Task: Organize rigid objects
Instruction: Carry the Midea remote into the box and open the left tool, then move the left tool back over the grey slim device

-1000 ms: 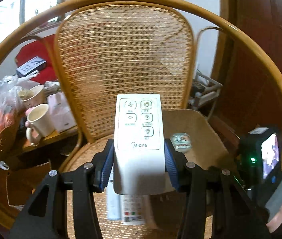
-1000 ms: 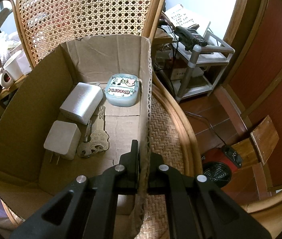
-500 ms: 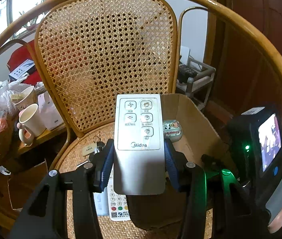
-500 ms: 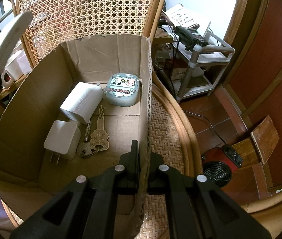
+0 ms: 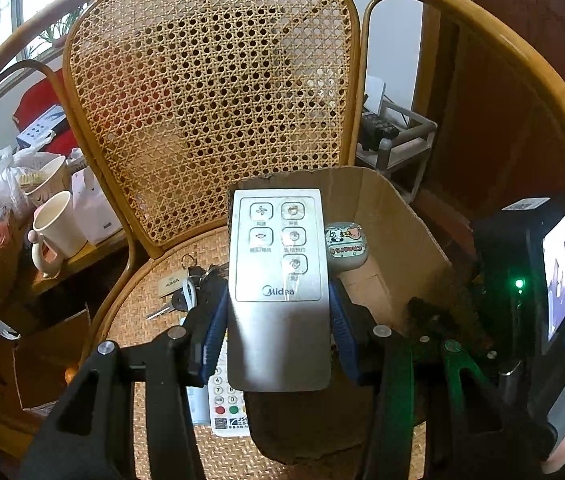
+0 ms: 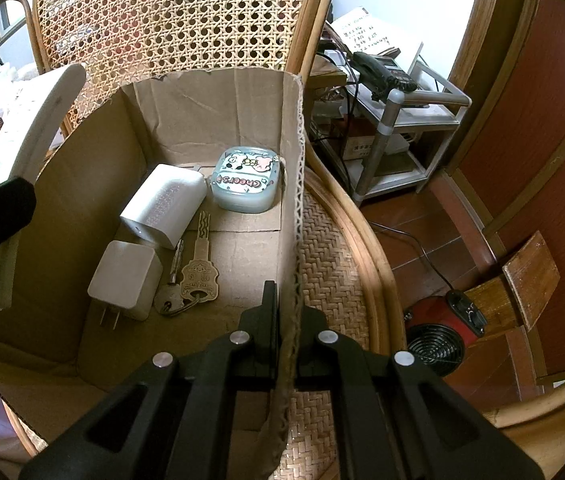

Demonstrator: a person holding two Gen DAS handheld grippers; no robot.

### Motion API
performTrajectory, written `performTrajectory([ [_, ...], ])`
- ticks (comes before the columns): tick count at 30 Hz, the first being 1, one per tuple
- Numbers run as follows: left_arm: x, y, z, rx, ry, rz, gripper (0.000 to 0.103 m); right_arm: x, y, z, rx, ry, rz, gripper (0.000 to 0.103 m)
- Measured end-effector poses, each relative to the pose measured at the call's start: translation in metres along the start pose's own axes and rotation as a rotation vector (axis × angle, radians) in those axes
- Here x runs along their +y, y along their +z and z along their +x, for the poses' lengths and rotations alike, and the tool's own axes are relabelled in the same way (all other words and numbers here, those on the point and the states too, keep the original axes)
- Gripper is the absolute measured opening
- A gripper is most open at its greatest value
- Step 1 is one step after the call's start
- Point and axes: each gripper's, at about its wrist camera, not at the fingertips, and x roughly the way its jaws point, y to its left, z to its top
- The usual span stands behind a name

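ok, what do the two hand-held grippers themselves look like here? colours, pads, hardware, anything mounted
Both are matte black frames with triangular cut-outs and round silver screw heads. The left hand-held gripper has blue pads on its fingers. The right hand-held gripper has plain black fingers, narrow and flat-faced. From the left wrist view, the right unit carries a black camera with a lit screen and green LED. No cables or sleeves visible.
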Motion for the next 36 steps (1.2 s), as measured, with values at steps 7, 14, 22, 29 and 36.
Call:
performTrajectory([
  [7, 0.001, -0.001, 0.004, 0.021, 0.009, 0.006, 0.047, 0.0, 0.0, 0.0, 0.0, 0.001, 0.0, 0.007],
  [14, 0.001, -0.001, 0.003, 0.014, 0.007, 0.016, 0.047, 0.001, 0.0, 0.0, 0.001, 0.003, 0.001, 0.007],
  [22, 0.002, 0.0, -0.003, -0.011, 0.001, 0.018, 0.048, 0.001, 0.0, 0.0, 0.001, 0.004, 0.001, 0.007],
  [29, 0.015, 0.003, -0.006, -0.024, 0.051, -0.041, 0.084, 0.003, -0.005, 0.001, 0.001, 0.001, 0.0, 0.007],
  [36, 0.04, 0.007, -0.008, -0.03, 0.093, -0.113, 0.1, 0.003, -0.004, 0.001, 0.002, 0.002, 0.0, 0.007],
])
